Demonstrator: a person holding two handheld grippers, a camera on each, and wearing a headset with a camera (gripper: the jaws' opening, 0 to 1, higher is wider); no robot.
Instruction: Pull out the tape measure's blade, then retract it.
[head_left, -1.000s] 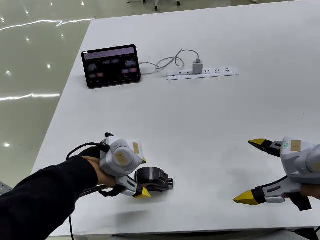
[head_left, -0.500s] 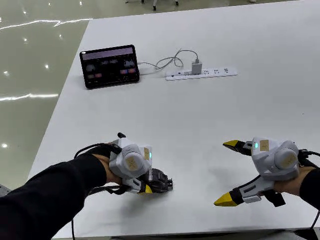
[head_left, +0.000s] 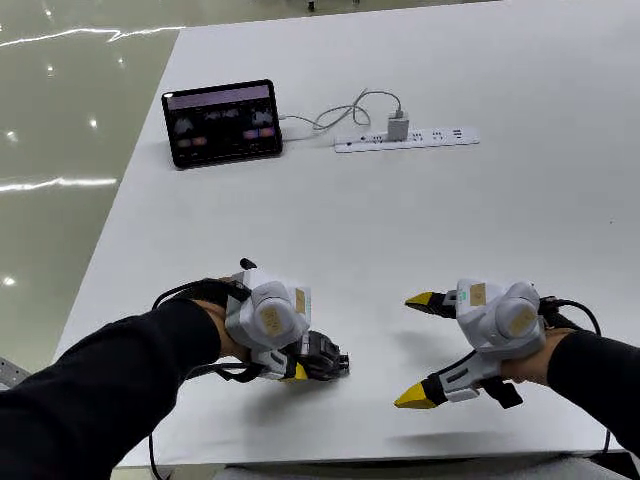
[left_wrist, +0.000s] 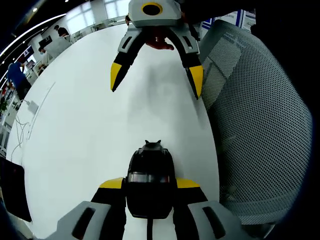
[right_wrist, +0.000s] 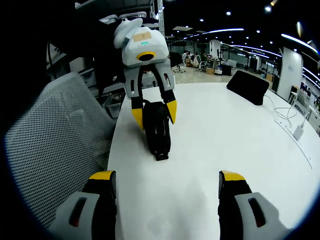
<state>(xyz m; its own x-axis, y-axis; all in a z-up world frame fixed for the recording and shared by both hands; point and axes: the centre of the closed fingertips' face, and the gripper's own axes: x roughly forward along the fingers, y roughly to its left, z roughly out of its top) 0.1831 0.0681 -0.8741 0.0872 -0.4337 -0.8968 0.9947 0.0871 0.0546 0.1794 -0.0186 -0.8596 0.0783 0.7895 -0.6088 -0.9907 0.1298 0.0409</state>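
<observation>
Tape measure (head_left: 323, 357) clamped in left gripper (left_wrist: 150, 183) | right gripper (head_left: 413, 350) wide open, empty, facing it

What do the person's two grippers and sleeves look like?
The left gripper and right gripper match: rounded white-grey bodies, dark jaws with yellow tips, and a tan square sticker on top. A black cable leaves each one. Both sleeves are black.
</observation>
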